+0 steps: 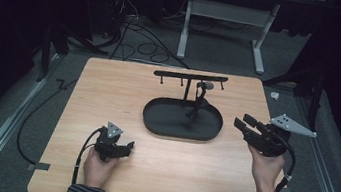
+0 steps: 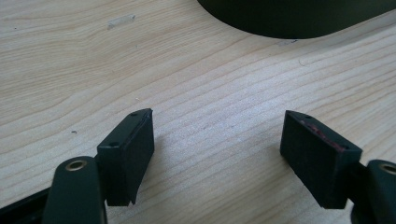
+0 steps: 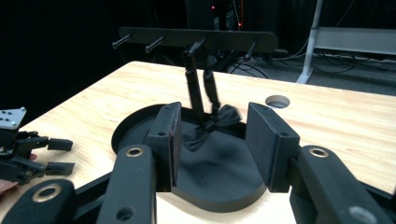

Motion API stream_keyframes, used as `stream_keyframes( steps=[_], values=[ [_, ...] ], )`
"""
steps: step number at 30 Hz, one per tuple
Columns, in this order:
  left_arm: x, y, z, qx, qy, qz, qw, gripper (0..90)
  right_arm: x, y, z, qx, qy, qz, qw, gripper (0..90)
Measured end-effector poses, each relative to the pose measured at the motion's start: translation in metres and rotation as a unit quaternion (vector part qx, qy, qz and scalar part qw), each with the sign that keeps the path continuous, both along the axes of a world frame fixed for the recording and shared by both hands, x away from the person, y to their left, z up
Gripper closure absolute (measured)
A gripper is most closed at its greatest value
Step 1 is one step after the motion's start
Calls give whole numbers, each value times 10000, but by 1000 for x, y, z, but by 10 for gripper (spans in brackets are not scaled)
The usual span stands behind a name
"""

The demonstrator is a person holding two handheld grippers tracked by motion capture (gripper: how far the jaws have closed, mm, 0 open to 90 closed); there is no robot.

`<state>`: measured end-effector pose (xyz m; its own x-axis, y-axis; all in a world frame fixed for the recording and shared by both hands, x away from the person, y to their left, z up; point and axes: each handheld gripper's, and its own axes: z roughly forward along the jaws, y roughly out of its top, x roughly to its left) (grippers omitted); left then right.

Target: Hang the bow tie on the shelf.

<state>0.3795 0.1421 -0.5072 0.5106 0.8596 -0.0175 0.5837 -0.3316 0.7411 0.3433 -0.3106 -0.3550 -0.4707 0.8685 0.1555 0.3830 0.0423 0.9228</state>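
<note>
A: Striped sleeves sit at the high view's bottom edge; what's ahead of them?
B: At seven o'clock the left gripper [image 1: 127, 146] rests on the pale wood-grain table [image 1: 110, 82], jaws apart and empty. At three o'clock the right gripper [image 1: 243, 122] points toward the matte black oval tray [image 1: 155, 116]; a thin black tool [image 1: 196, 105] leans upright in it, under a pegged rack [image 1: 190, 75].

A: Left gripper view?
B: Blocky black pads [image 2: 133, 144] stand wide over bare wood, holding nothing.

A: Right gripper view?
B: Jaws fairly wide, empty, framing the tool [image 3: 201, 100] at twelve o'clock, long axis near vertical. No writing is legible
</note>
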Motion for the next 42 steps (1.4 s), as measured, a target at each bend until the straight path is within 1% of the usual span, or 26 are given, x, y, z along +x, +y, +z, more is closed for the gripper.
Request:
stream_keyframes(
  steps=[5, 8, 15, 23, 29, 37, 42],
  values=[
    [0, 0, 0, 0, -2, 1, 10000, 265, -6, 1, -8, 27, 45, 24, 10000, 576],
    [0, 0, 0, 1, 0, 0, 10000, 265, -10, 2, -12, -1, 59, 8, 10000, 575],
    [0, 0, 0, 1, -1, 0, 10000, 266, -17, 7, -25, -46, 155, 71, 9998, 574],
    [0, 0, 0, 0, -1, 1, 10000, 265, -20, 14, -38, -27, 283, 150, 9995, 572],
    [0, 0, 0, 1, 0, 1, 10000, 265, -21, 20, -47, -92, 356, 242, 9990, 578],
    [0, 0, 0, 0, -1, 2, 10000, 265, -23, 24, -57, -118, 455, 296, 9985, 577],
    [0, 0, 0, 3, -1, 0, 10000, 265, -25, 24, -64, -162, 508, 275, 9982, 577]
  ],
)
